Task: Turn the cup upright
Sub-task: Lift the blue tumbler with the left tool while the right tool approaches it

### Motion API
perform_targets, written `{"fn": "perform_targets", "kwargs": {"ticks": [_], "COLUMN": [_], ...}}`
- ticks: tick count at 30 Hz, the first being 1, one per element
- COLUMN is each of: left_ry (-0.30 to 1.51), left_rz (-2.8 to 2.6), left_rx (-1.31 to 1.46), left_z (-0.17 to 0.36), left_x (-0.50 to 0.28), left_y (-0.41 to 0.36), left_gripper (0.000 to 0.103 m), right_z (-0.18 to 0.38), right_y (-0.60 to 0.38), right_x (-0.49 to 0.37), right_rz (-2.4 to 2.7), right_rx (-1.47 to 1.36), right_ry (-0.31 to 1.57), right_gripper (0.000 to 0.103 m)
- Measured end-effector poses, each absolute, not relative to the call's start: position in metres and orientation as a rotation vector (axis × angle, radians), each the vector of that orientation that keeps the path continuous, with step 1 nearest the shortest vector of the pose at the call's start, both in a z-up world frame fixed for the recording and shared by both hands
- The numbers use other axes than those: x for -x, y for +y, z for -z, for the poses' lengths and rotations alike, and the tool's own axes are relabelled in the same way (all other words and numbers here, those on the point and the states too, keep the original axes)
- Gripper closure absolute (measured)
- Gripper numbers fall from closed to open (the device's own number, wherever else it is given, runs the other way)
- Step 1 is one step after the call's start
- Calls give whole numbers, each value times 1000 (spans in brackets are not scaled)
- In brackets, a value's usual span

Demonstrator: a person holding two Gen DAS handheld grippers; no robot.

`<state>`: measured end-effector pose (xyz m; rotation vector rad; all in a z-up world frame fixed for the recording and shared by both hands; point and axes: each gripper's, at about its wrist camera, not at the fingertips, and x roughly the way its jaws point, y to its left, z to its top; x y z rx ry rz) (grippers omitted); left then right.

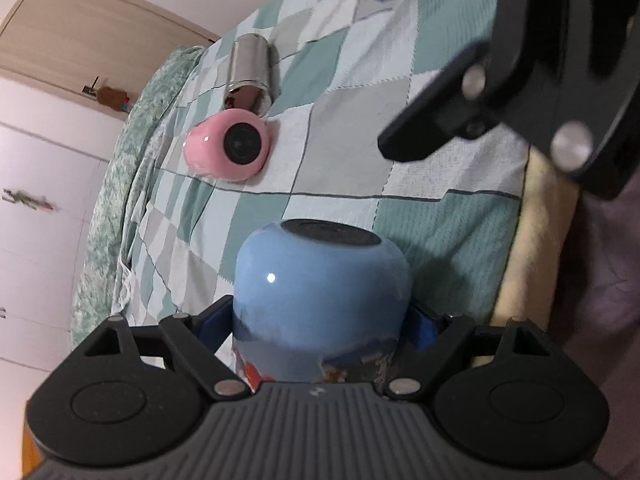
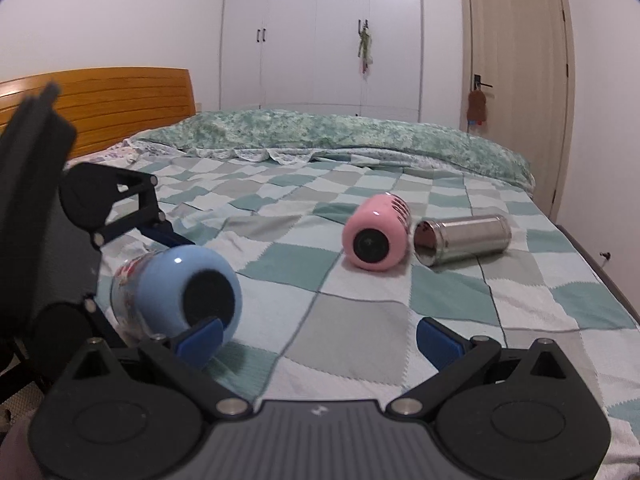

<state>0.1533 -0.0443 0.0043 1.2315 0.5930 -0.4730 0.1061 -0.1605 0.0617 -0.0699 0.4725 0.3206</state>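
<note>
Headboard of orange wood stands at the far left of the room, seen from the right wrist camera, with the checked bedspread spreading out from it across the bed. Nearest that side, the left claw comes in from the left edge and is clenched on the blue cup, one blue finger above it and one below. The cup is held on its side just over the bedspread, its dark round base turned toward the right camera and a red-and-white print band around the end inside the grip.

From the left wrist camera the same blue cup fills the space between the blue fingertips, which press on its flanks, dark base pointing away along the fingers.

Further right, the right claw is released, its blue pads well apart, with nothing but bedspread between them; its left pad sits just in front of the blue cup's base. In the left view it shows as a black linkage at the upper right.

Beyond it, a pink cup lies on its side on the bedspread, dark base facing the camera. Just beside it on the right, nearly touching, a steel cup also lies on its side, its open mouth toward the pink one. Behind the bed are a white wardrobe and, at the far right, a pale door.
</note>
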Motion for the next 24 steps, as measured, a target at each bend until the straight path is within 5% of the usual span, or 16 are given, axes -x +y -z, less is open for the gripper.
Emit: {"fn": "perform_targets", "kwargs": {"ticks": [6,8,16,24], "left_ry": [592,543,456,489], "left_rz": [461,445,327,161], "left_rx": [-1154,-1127,-796,-331], "left_z": [-4,-11,-58,-58], "left_x": [-158,-153,-111,-81], "left_y": [-44,-39,14,93], "left_gripper": [13,0,0,0], "right_z": [-60,-60,-81,-96], "right_y": [-170,-170,-158,-83], "right_x": [-106,-106,-106,-127], "right_rz": [-312,-310,-428,-681], "right_rx": [70,74,189,608], "right_ry": [484,485,440,437], "right_gripper": [0,0,0,0]}}
